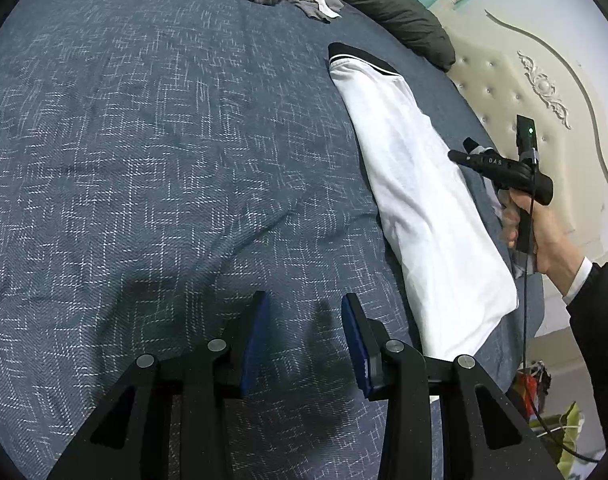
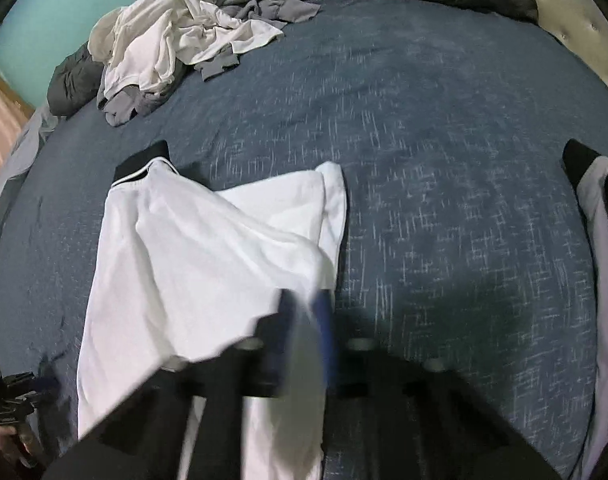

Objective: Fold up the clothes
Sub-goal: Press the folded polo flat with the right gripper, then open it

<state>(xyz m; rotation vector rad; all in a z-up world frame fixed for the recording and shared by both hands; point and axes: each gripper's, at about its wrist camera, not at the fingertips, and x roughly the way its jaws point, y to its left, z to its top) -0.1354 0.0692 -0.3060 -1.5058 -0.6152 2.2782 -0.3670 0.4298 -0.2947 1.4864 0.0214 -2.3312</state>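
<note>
Two grippers, one shirt: I work the rig from afar over a blue bedspread (image 1: 152, 152), where a white shirt (image 1: 420, 200) with a black collar (image 1: 360, 56) lies in a long, narrow strip. In the left wrist view its long axis runs from the collar, far from me, down to the hem just right of my left gripper (image 1: 306, 340). That gripper hangs with its jaws apart and nothing between them, over bare bedspread beside the shirt. My right gripper (image 2: 304, 344) is the one on the cloth: its blue pads (image 2: 326, 336) are pinched together on a fold of white fabric near the hem, though blur hides the exact bite. From the collar, the held edge lies at the opposite end of the shirt. I judge the coming fold turns on carrying that edge along the long axis toward the collar, and the right hand (image 1: 544, 232) is plainly the nearer. A heap of unfolded clothes (image 2: 172, 40) waits well beyond the collar.
</note>
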